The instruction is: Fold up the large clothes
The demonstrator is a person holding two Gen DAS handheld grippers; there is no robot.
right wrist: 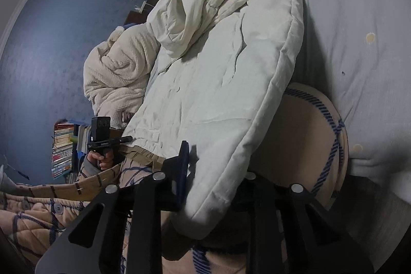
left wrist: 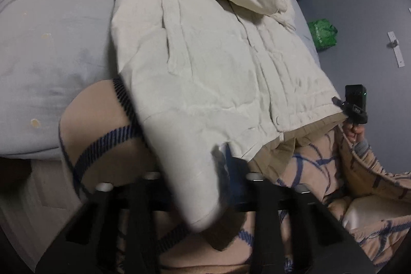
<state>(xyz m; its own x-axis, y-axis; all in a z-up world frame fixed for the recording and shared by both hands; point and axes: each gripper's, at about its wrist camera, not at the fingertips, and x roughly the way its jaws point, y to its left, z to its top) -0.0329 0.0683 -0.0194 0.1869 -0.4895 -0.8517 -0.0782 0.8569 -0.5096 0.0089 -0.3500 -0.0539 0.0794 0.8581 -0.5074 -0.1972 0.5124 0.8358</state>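
Cream padded jacket (left wrist: 205, 55) is spread front-up on the grey bed (left wrist: 51, 43), hem end hanging off the bed edge twd the operator; hood/collar at the far end. Long axis runs hem→hood, i.e. straight away from both grippers.

L gripper (left wrist: 221, 166): jaws closed down on one hem corner; fabric is seen pinched betw. the fingers and draped over them. R gripper (right wrist: 205, 171): jaws likewise clamped on the opposite hem corner, cloth folded over the near finger. Each gripper is visible in the other's view at the far hem corner, so the hem is held at both ends, approx. equal reach.

A patterned beige blanket (right wrist: 308, 132) lies under the hem at the bed edge.

Judgement: hem prob. to be carried fwd along the long axis twd the hood for a halving fold; both arms needed together, neither nearer. Risk: bulky padding slipping from the jaws.
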